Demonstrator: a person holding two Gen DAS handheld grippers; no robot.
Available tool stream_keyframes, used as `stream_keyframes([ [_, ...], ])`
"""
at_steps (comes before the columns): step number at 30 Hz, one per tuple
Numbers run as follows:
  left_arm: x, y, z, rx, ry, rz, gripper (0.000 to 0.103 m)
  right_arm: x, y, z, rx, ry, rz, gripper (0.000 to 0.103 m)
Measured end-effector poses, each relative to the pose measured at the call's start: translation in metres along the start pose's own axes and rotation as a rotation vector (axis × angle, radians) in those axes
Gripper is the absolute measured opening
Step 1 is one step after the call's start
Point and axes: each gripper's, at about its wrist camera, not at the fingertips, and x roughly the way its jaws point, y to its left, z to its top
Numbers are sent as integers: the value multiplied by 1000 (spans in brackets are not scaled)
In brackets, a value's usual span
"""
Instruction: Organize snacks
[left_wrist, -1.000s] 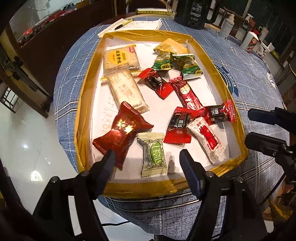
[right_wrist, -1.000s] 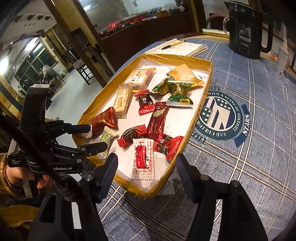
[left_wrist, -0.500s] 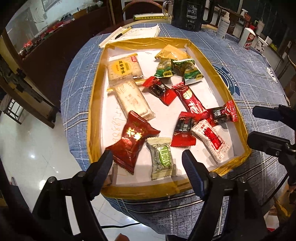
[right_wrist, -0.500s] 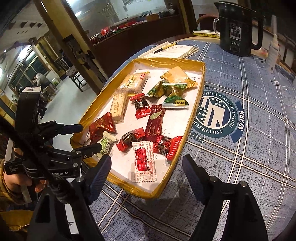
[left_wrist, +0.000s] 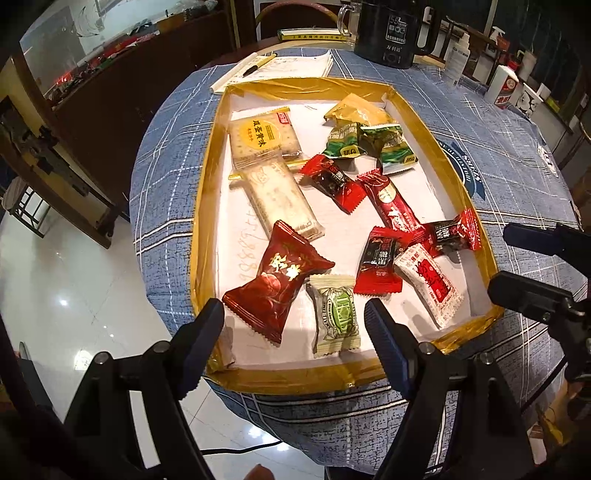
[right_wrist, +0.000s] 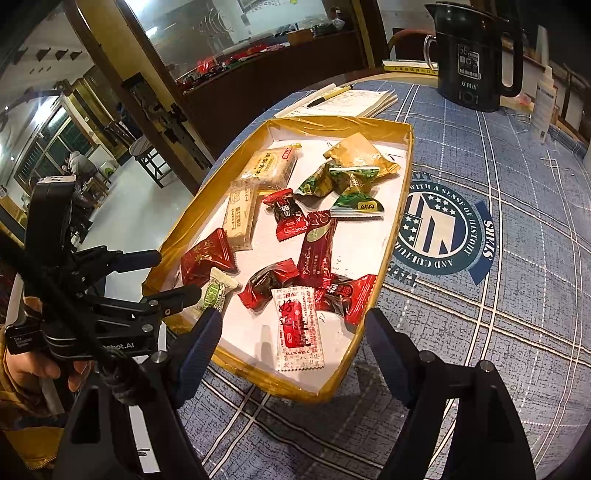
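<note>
A gold-rimmed tray (left_wrist: 207, 206) with a white floor holds several wrapped snacks. Nearest my left gripper (left_wrist: 293, 314) lie a large red packet (left_wrist: 275, 284) and a green-and-white candy (left_wrist: 336, 315). That gripper is open and hovers above the tray's near edge, holding nothing. My right gripper (right_wrist: 293, 321) is open too, above the near right corner of the tray (right_wrist: 393, 236), over a white-and-red sachet (right_wrist: 297, 328). Cracker packs (left_wrist: 264, 138), green packets (left_wrist: 369, 142) and a golden packet (left_wrist: 356, 112) lie at the far end. Each gripper shows in the other's view: right gripper (left_wrist: 532, 266), left gripper (right_wrist: 170, 275).
A black kettle (right_wrist: 476, 59) stands at the table's far side, next to papers with a pen (left_wrist: 291, 66). Bottles (left_wrist: 506, 85) stand at the far right. A round emblem (right_wrist: 439, 232) marks the blue cloth right of the tray. The table edge drops to a tiled floor (left_wrist: 74, 266).
Both grippers' jaws have spread wider. The left gripper has shifted a little, so the tray sits further right in its view. No snack has moved.
</note>
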Motion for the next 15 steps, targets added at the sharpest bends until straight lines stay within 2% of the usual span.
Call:
stream_keyframes([
  [15,-2,-1,2,1,-14,1,78,0,2,2,9,-4,1,79],
])
